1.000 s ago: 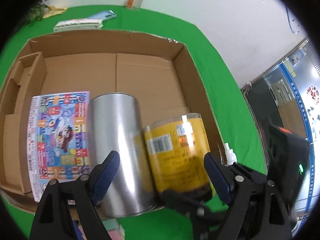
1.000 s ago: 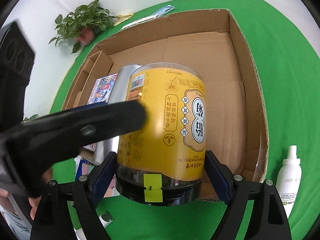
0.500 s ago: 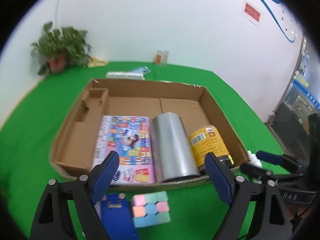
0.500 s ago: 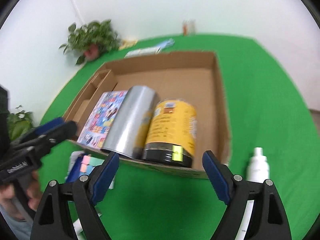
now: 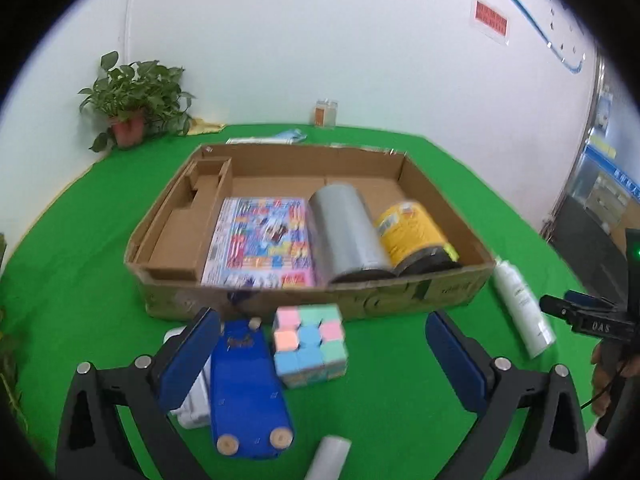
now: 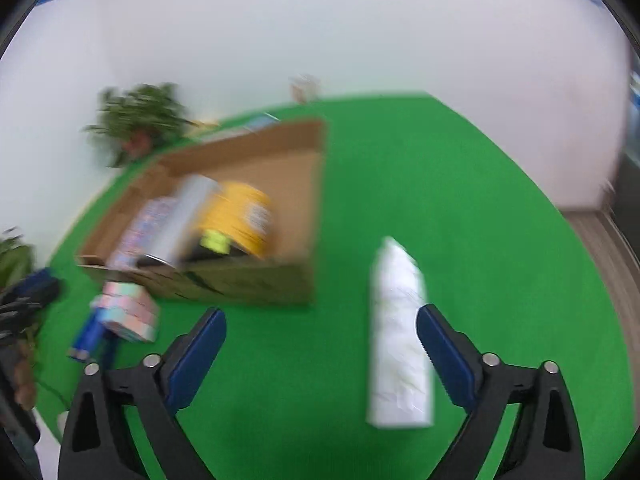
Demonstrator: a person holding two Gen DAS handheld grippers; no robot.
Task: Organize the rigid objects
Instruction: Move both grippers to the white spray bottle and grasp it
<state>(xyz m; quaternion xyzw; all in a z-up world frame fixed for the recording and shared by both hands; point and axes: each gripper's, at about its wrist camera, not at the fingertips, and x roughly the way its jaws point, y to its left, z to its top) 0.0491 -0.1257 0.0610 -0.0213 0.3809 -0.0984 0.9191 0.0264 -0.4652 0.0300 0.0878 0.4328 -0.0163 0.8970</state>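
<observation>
Your left gripper [image 5: 322,352] hangs over the green tabletop [image 5: 400,380] just in front of the cardboard box [image 5: 312,300], its jaws opening wide with nothing pinched; the pastel puzzle cube [image 5: 310,344] and a blue flat case [image 5: 246,388] lie on the cloth between the blue pads, untouched. A white object sits under the left pad beside the case, and a white cylinder end [image 5: 330,456] pokes in at the bottom edge

Inside the box, from left to right, lie a colourful printed book [image 5: 260,240], a silver cylinder [image 5: 344,236] on its side, and a yellow-labelled jar [image 5: 412,232] with a dark lid, each touching its neighbour. A white spray bottle [image 5: 520,304] lies on the cloth just right of the box

Your right gripper [image 6: 322,340] is also opening, empty. Its view is blurred, yet the same white spray bottle [image 6: 400,336] shows lying on the cloth close against the right pad's inner side; whether it touches the pad you cannot tell. The box [image 6: 256,284] lies to the upper left

A potted plant [image 5: 132,108] stands at the far corner
</observation>
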